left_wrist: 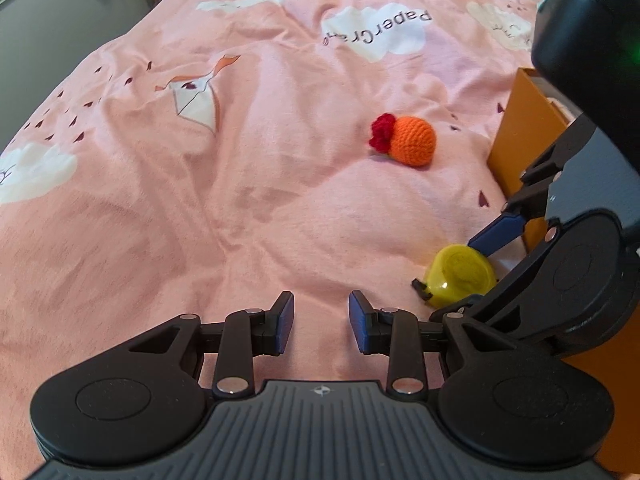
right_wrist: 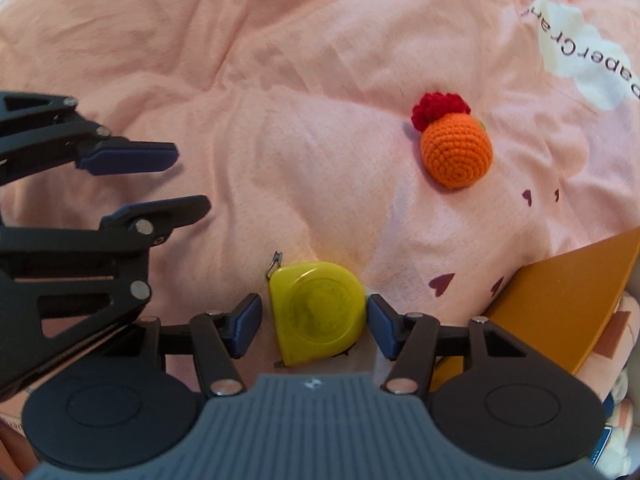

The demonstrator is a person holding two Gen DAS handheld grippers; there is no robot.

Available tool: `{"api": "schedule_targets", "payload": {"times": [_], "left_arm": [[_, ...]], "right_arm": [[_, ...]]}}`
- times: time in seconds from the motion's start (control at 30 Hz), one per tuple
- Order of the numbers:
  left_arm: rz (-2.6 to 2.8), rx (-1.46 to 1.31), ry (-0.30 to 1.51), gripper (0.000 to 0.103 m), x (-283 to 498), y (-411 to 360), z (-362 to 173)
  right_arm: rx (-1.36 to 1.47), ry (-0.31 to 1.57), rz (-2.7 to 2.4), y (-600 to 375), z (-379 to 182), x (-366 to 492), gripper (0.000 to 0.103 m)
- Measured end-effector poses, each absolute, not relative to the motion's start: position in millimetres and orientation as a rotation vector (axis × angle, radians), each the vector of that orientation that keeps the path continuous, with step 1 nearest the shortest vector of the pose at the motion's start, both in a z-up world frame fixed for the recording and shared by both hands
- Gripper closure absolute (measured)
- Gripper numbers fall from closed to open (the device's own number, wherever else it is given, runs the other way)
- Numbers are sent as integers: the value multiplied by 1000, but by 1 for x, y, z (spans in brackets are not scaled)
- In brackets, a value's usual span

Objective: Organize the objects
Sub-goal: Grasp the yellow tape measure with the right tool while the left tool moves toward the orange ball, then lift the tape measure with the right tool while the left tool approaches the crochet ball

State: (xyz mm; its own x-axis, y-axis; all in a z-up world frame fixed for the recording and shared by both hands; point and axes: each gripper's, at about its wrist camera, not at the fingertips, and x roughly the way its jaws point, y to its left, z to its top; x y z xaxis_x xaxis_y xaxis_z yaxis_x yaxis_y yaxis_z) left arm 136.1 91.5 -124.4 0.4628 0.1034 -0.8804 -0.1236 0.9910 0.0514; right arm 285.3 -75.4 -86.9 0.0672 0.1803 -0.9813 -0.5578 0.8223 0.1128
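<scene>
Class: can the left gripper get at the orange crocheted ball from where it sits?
Probably yes. The left gripper is open and empty, and only bare pink bedspread lies between it and the orange crocheted ball.

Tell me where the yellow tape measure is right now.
The yellow tape measure lies on the pink bedspread between the open right tongs, at the bottom centre of the right wrist view, near the orange box.
</scene>
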Motion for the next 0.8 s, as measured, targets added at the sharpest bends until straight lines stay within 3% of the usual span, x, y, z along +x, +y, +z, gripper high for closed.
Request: {"api": "schedule_targets", "payload": {"times": [0.8], "left_arm": [[118, -29, 1078, 65, 136, 92, -122]], "right_arm": [[-396, 1366, 562, -68, -75, 261, 49]]}}
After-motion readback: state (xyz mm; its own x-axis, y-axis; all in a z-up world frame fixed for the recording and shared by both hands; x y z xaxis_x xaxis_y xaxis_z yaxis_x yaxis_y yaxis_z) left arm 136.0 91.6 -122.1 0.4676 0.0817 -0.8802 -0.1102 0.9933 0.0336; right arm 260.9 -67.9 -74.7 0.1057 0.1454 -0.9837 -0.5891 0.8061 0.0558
